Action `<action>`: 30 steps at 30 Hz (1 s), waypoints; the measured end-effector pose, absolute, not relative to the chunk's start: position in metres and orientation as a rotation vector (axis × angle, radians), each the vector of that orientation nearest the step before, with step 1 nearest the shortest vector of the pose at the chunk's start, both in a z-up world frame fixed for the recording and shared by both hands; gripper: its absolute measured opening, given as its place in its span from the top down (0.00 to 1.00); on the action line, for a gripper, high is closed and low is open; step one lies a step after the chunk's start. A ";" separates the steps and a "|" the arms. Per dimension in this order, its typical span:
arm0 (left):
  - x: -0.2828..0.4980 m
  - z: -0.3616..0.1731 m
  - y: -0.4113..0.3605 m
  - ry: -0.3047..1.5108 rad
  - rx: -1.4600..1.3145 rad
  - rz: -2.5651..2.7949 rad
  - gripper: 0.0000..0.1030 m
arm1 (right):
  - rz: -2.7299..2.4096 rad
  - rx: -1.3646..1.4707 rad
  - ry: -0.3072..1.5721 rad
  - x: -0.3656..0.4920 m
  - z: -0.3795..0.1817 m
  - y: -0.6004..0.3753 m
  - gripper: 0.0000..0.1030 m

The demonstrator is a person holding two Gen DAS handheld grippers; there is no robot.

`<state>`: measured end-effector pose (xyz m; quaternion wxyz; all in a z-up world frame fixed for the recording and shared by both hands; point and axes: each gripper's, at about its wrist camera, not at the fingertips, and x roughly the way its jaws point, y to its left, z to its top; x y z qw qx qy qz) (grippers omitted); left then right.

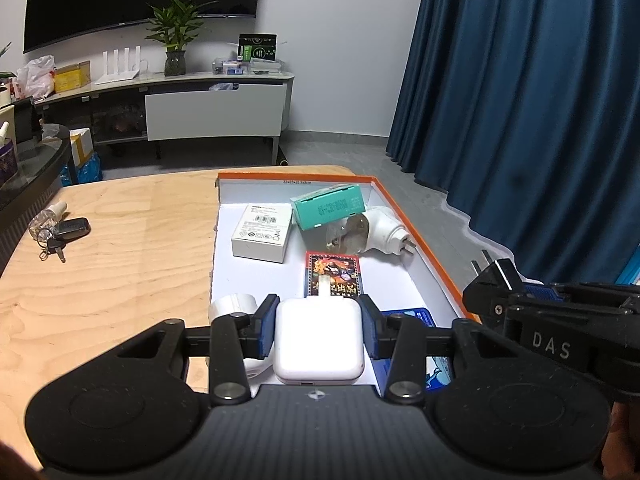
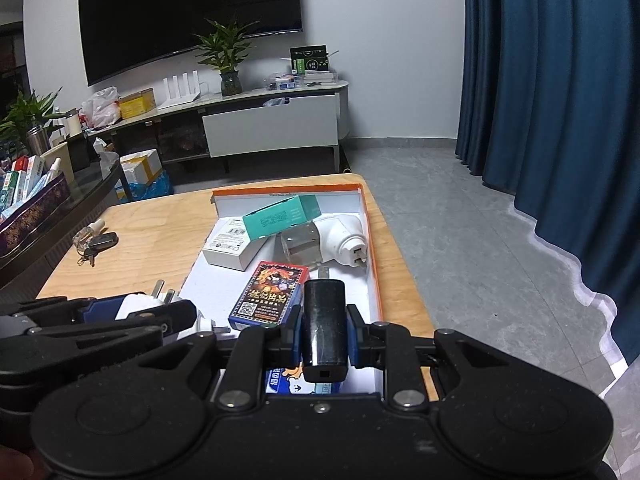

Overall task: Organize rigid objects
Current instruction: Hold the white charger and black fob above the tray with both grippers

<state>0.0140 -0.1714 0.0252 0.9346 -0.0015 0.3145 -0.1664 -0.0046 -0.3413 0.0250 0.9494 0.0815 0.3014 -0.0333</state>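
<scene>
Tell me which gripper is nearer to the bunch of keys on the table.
Left. The left gripper, shut on a white charger, is over the box's near-left corner, nearer the keys. The right gripper, holding a black charger, is further right.

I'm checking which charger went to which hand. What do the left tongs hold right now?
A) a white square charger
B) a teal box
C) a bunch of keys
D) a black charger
A: in the left wrist view the left tongs are shut on the white square charger, while the right tongs grip the black charger.
</scene>
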 end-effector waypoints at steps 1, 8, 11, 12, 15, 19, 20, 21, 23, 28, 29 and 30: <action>0.013 0.026 -0.170 0.641 -0.006 -0.336 0.59 | -0.065 0.163 0.614 -0.005 0.025 -0.341 0.74; 0.014 0.024 -0.172 0.634 -0.001 -0.329 0.59 | -0.045 0.148 0.605 -0.008 0.026 -0.339 0.74; 0.016 0.022 -0.171 0.639 -0.007 -0.340 0.59 | -0.060 0.137 0.622 0.000 0.023 -0.337 0.74; 0.016 0.022 -0.170 0.640 -0.002 -0.341 0.59 | -0.061 0.139 0.620 0.000 0.023 -0.336 0.74; 0.015 0.022 -0.169 0.642 -0.002 -0.343 0.59 | -0.059 0.133 0.619 -0.002 0.024 -0.332 0.74; 0.011 0.025 -0.171 0.631 0.002 -0.351 0.59 | -0.059 0.130 0.614 -0.003 0.026 -0.332 0.74; 0.010 0.026 -0.173 0.628 0.006 -0.353 0.59 | -0.058 0.132 0.610 -0.004 0.027 -0.333 0.74; 0.009 0.027 -0.173 0.626 0.008 -0.355 0.59 | -0.057 0.133 0.608 -0.005 0.028 -0.333 0.74; 0.007 0.029 -0.175 0.622 0.010 -0.358 0.59 | -0.059 0.134 0.603 -0.007 0.030 -0.334 0.74; 0.004 0.033 -0.176 0.611 0.009 -0.368 0.59 | -0.060 0.143 0.592 -0.011 0.033 -0.336 0.74; 0.004 0.034 -0.176 0.609 0.007 -0.369 0.59 | -0.061 0.143 0.590 -0.012 0.033 -0.336 0.74; 0.004 0.035 -0.176 0.608 0.005 -0.370 0.59 | -0.061 0.142 0.588 -0.012 0.033 -0.335 0.74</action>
